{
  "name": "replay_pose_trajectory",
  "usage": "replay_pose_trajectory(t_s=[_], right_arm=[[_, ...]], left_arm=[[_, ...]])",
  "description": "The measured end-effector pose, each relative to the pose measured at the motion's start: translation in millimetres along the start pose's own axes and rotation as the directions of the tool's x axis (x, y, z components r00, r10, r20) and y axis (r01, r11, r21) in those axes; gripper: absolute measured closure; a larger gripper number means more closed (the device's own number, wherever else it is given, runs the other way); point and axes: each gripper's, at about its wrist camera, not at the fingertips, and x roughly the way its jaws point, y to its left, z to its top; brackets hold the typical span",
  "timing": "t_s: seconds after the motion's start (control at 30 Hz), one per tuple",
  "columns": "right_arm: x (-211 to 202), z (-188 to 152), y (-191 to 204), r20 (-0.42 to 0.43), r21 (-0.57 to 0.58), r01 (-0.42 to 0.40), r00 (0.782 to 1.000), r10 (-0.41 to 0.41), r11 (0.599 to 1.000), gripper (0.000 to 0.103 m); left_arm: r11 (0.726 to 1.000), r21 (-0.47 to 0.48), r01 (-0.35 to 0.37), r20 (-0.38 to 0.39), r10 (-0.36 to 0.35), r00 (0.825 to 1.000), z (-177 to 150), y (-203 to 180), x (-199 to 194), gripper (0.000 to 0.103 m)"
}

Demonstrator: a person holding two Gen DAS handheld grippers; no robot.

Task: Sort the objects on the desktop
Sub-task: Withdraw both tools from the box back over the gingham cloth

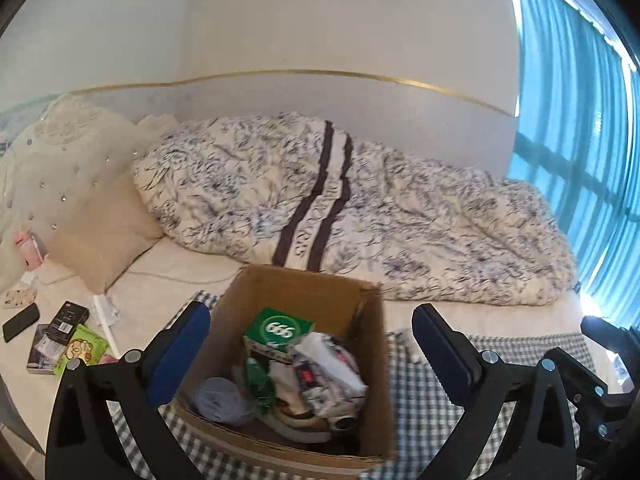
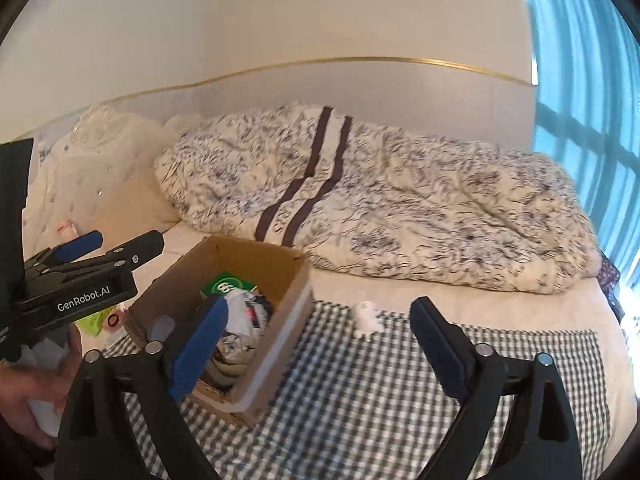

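An open cardboard box (image 1: 304,292) (image 2: 256,258) stands on a checked cloth (image 1: 432,408) (image 2: 360,392) on a bed. Inside lie a green carton marked 666 (image 1: 280,328) (image 2: 226,286), white packets (image 1: 328,376), a green bottle (image 1: 258,384) and a grey round item (image 1: 220,400). My left gripper (image 1: 312,344) (image 2: 116,246) hangs open just above the box, holding nothing. My right gripper (image 2: 318,344) is open and empty over the cloth to the right of the box. A small white object (image 2: 366,318) lies on the cloth between its fingers' line and the duvet.
Left of the box lie a black phone (image 1: 20,322), a black carton (image 1: 66,322), a green packet (image 1: 82,348) and a pink cup (image 1: 28,250). A rumpled patterned duvet (image 1: 360,208) and a beige pillow (image 1: 100,232) fill the far side. A hand (image 2: 32,380) holds the left gripper.
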Motion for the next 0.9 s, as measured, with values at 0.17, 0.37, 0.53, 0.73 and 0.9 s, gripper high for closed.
replay_pose_trajectory(t_s=[0.17, 0.37, 0.53, 0.73, 0.9], right_arm=[[-26, -4, -27, 0.029, 0.018, 0.070, 0.997, -0.071, 0.997, 0.003], [-45, -14, -67, 0.033, 0.066, 0.140, 0.989, -0.142, 0.988, 0.000], [-49, -29, -100, 0.017, 0.091, 0.190, 0.981, -0.193, 0.978, 0.000], [-37, -52, -134, -0.040, 0.136, 0.231, 0.973, -0.228, 0.963, 0.000], [-19, -69, -153, -0.096, 0.158, 0.250, 0.967, -0.237, 0.955, 0.000]], left_arm=[[0.999, 0.033, 0.040, 0.014, -0.041, 0.999, 0, -25, -7, 0.000], [0.994, 0.079, 0.070, -0.007, -0.070, 0.998, -9, -58, 2, 0.000], [0.990, 0.106, 0.092, -0.019, -0.090, 0.996, -21, -86, 15, 0.000], [0.985, 0.124, 0.119, -0.060, -0.112, 0.992, -35, -115, 38, 0.000], [0.984, 0.103, 0.145, -0.119, -0.133, 0.984, -47, -133, 68, 0.000]])
